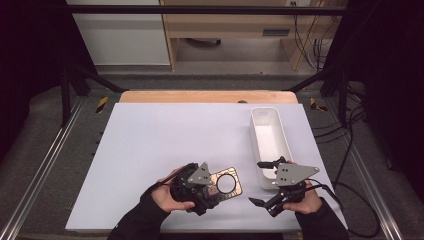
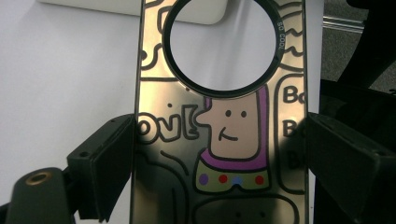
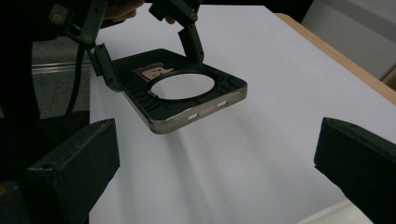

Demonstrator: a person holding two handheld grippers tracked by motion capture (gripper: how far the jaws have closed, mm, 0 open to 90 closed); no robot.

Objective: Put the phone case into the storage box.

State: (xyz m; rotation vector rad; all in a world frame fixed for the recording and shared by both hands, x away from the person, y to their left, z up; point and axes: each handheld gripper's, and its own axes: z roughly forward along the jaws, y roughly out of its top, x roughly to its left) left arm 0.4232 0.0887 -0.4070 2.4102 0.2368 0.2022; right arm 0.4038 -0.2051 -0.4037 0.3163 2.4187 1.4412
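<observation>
Left gripper (image 1: 216, 186): clamped across the long edges of phone case (image 2: 223, 140), held above white mat (image 1: 150, 145).
Right gripper (image 1: 266, 184): jaws wide, empty, beside tray (image 1: 256, 131).
Risk: thin edge grip; a bump from the right jaws could twist the case loose.

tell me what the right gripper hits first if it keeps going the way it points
Probably the phone case held off the table by the left gripper. The right gripper stands open and faces it; depth is unclear.
</observation>
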